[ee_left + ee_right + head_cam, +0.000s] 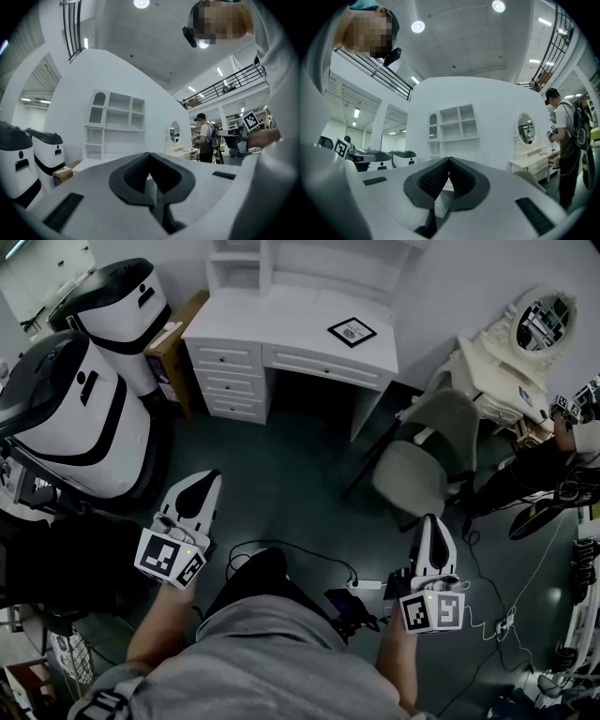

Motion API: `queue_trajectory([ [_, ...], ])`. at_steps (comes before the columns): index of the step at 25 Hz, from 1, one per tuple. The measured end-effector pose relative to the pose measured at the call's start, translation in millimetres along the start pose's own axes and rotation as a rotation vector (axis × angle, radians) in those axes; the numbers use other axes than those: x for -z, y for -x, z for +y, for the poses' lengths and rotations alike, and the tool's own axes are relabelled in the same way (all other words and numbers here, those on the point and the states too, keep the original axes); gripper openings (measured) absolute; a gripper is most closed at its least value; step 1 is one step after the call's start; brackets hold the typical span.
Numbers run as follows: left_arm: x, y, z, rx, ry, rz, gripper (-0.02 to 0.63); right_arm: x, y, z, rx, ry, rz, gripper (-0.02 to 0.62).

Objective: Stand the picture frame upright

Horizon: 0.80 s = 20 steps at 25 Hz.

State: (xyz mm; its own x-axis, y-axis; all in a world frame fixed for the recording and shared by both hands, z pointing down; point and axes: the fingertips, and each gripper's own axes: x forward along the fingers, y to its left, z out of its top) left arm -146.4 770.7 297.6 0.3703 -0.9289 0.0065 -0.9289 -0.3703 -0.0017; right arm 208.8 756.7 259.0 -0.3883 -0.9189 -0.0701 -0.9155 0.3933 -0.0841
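A black picture frame (352, 332) lies flat on the white desk (281, 320) far ahead, near the desk's right end. My left gripper (210, 476) is held low at the left, well short of the desk, its jaws shut with nothing between them. My right gripper (431, 518) sits at the right beside the chair, also shut and empty. In the left gripper view the left gripper (149, 153) points level toward the white shelf unit (115, 123). The right gripper (449, 159) in its own view faces the same shelf unit (453, 123). The frame is not seen in either gripper view.
A grey chair (422, 460) stands right of the desk's knee space. Two large white and black machines (80, 418) fill the left. A white vanity with an oval mirror (539, 324) is at the right, a person (566, 136) beside it. Cables (323, 563) cross the dark floor.
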Motion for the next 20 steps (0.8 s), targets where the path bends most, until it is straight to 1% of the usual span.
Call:
queue_trajectory([
  [10, 5.8, -18.8, 19.1, -0.014, 0.006, 0.011, 0.006, 5.2, -29.0, -3.0, -0.008, -0.021, -0.006, 0.026],
  [16, 14.7, -56.5, 36.8, 0.001, 0.023, 0.009, 0.006, 11.6, -56.9, -14.7, -0.007, -0.019, 0.001, 0.026],
  [20, 22.1, -91.1, 57.5, 0.002, 0.035, 0.015, 0.006, 12.6, -91.0, -27.2, 0.001, -0.006, 0.008, 0.026],
])
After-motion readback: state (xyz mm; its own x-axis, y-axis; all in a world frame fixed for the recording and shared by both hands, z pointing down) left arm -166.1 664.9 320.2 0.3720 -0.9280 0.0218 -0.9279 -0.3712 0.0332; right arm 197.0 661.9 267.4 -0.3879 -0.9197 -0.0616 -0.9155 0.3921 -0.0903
